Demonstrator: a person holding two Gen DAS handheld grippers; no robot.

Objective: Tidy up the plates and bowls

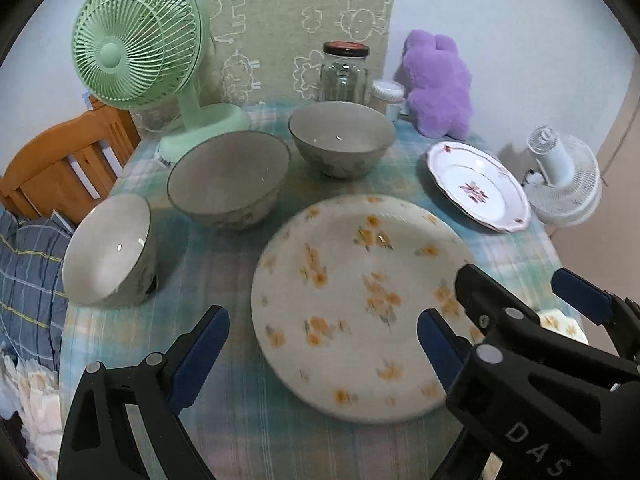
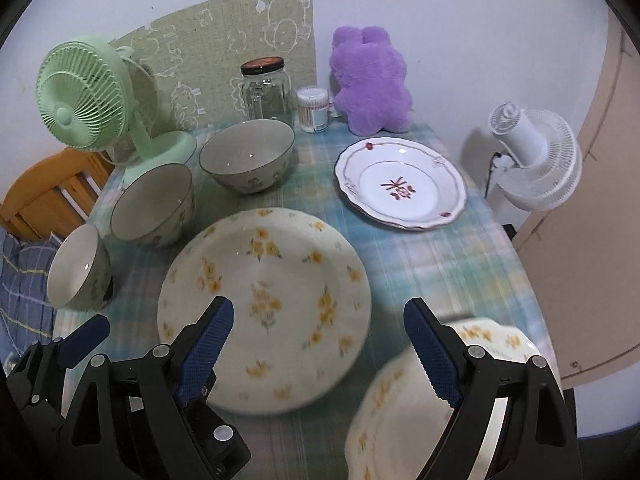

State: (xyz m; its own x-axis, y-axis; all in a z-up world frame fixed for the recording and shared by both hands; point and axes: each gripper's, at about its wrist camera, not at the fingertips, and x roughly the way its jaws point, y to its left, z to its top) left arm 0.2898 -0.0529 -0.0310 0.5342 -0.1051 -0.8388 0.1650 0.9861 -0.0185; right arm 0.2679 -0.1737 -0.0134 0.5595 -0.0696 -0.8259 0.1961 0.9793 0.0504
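the left gripper (image 1: 322,350) hung with its jaws wide apart over the near edge of the large yellow-flowered plate (image 1: 360,304), which lay flat on the plaid tablecloth (image 1: 224,400) and filled most of the gap between the blue pads; the left pad stood over bare cloth, the right pad over the plate's right side. neither pad was seen touching it.

the right gripper (image 2: 320,350) was also spread wide, holding nothing. between and ahead of its jaws lay that same large plate, while a second yellow-flowered plate (image 2: 400,412) sat under and just beyond its right jaw, at the near right corner of the cloth; whether the jaw touched it could not be told.

beyond the left jaws, three grey bowls stood in a line: the small bowl (image 1: 108,250) nearest and to the left, tipped on its side with its mouth facing in, the middle bowl (image 1: 230,180) also tilted, and the far bowl (image 1: 342,138) upright. ahead and right of both jaw pairs lay the red-patterned plate (image 2: 402,184), well apart from the big one.

at the back stood a green fan (image 1: 136,44), a glass jar (image 1: 344,74), a tub of cotton swabs (image 2: 313,110) and a purple plush toy (image 2: 370,80). a white fan (image 2: 534,164) stood off the table's right.
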